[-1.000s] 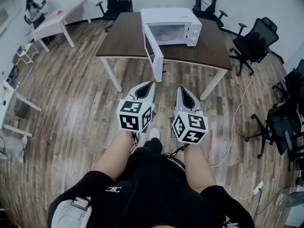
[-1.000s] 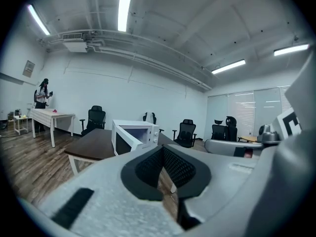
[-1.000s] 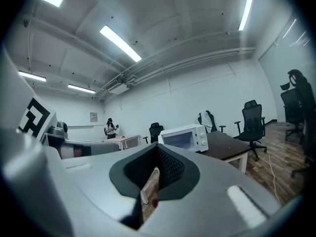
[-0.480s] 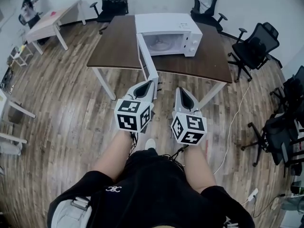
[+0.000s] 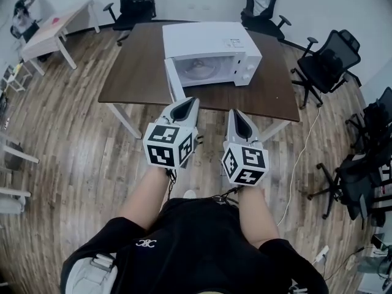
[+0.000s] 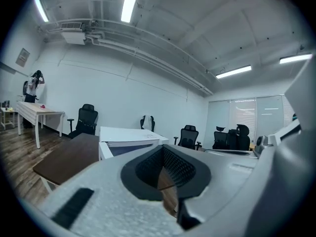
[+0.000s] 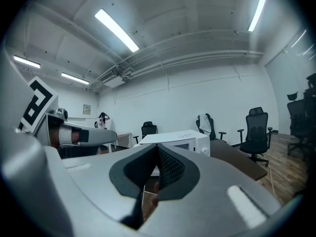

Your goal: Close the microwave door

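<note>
A dark brown table (image 5: 138, 72) stands on the wooden floor (image 5: 73, 152); a white microwave (image 5: 205, 38) stands on it, door (image 5: 173, 81) open

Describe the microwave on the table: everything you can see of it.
The microwave is a white box, painted metal or plastic by its look, standing upright on the dark brown table. Its door, hinged at the front's left as the head view shows it, stands wide open, swung toward the table's near edge. The cavity shows a pale round plate. Knobs sit at the front's right. Only the table is seen touching it.
</note>
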The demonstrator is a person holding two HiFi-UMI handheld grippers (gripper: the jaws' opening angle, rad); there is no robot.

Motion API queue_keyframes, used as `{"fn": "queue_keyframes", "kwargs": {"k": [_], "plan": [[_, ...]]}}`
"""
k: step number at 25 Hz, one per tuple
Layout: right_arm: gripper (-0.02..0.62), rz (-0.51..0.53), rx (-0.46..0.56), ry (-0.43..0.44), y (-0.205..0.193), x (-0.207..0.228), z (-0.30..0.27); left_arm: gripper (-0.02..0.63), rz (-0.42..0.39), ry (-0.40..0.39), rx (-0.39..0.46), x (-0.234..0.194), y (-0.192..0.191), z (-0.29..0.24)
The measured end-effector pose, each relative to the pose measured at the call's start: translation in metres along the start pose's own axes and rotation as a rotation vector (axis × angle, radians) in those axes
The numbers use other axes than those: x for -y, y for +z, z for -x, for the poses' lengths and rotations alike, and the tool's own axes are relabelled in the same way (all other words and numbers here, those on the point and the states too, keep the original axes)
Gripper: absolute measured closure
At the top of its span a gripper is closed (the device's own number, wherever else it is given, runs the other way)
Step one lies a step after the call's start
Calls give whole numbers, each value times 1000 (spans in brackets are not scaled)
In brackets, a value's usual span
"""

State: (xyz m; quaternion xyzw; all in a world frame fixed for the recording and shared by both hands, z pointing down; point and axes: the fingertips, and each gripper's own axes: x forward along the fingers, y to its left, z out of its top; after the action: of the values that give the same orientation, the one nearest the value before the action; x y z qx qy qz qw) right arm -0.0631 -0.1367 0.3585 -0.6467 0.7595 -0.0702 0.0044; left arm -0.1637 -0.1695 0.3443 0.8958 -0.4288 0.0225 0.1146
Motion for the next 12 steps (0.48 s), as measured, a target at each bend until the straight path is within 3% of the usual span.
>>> {"fn": "queue_keyframes", "kwargs": {"k": [6, 12], "plan": [[586, 14, -28, 54, -1, 7, -39, 597, 14, 30, -30, -19, -8, -21], [586, 5, -49, 162, 0, 7, -71, 598, 29, 5, -42, -24, -18, -15]]}}
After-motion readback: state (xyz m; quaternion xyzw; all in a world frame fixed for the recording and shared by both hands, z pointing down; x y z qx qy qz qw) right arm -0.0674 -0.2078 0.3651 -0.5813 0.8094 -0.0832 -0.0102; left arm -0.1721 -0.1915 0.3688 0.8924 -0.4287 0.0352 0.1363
